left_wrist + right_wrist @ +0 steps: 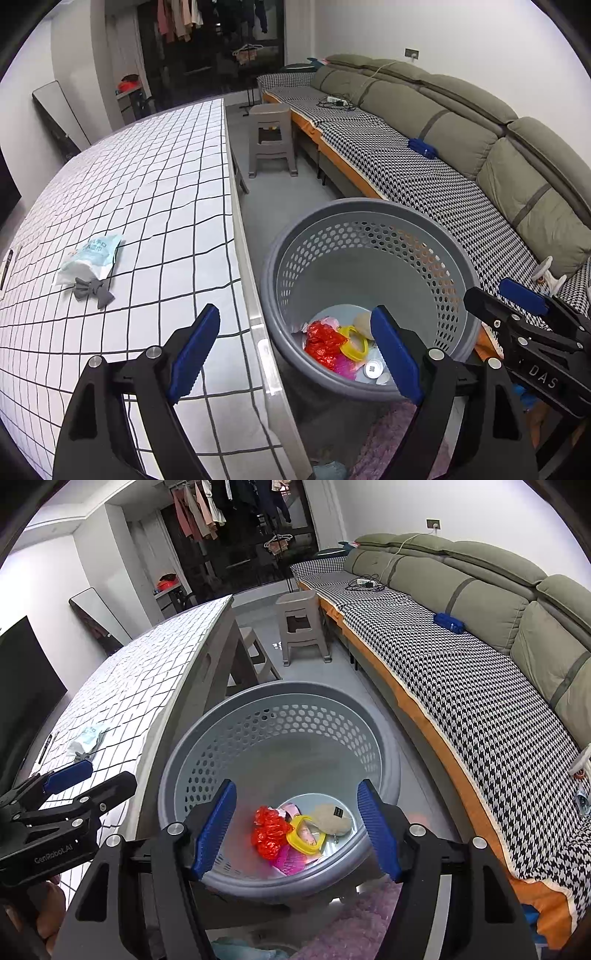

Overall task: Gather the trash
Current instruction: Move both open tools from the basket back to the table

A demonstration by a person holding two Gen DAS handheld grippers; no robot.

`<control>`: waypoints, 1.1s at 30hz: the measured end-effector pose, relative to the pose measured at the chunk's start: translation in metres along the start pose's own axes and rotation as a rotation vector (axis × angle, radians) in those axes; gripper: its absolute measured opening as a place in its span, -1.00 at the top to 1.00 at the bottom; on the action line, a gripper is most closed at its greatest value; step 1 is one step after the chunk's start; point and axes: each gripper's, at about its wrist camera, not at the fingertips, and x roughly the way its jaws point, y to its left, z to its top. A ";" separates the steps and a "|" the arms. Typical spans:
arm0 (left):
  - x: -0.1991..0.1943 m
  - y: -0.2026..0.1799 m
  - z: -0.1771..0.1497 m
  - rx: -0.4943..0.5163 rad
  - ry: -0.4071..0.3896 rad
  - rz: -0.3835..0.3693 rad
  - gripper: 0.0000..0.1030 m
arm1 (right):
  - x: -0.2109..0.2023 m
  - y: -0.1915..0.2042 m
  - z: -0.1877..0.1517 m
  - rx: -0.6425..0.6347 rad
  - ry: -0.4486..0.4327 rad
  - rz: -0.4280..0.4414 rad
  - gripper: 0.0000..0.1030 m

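A grey perforated basket (pixel 369 204) (pixel 280 689) stands on the floor between the table and the sofa. At its bottom lie a red crumpled wrapper (pixel 322 341) (pixel 269 830), a yellow ring (pixel 355 345) (pixel 306 834), pink scraps and a beige pouch (pixel 330 818). My left gripper (pixel 295 314) hangs open over the table edge and the basket's near rim, with nothing between its pads. My right gripper (pixel 297 786) is open above the basket's mouth, also empty. On the table lie a light blue tissue packet (pixel 90 258) (pixel 86 738) and a grey bow (pixel 92 290).
The table (pixel 166 177) wears a white grid-patterned cloth. A long sofa (pixel 461 140) with a houndstooth cover runs along the right wall. A grey plastic stool (pixel 271 136) stands on the floor beyond the basket. A purple fluffy rug (pixel 354 923) lies below the grippers.
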 end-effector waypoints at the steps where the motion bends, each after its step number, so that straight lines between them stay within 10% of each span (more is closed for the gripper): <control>1: -0.002 0.002 -0.001 -0.003 -0.002 -0.001 -0.59 | -0.001 0.002 -0.001 -0.003 -0.002 0.000 -0.27; 33: -0.054 0.095 -0.035 -0.165 -0.083 0.109 -0.63 | -0.012 0.094 -0.009 -0.143 -0.027 0.121 -0.29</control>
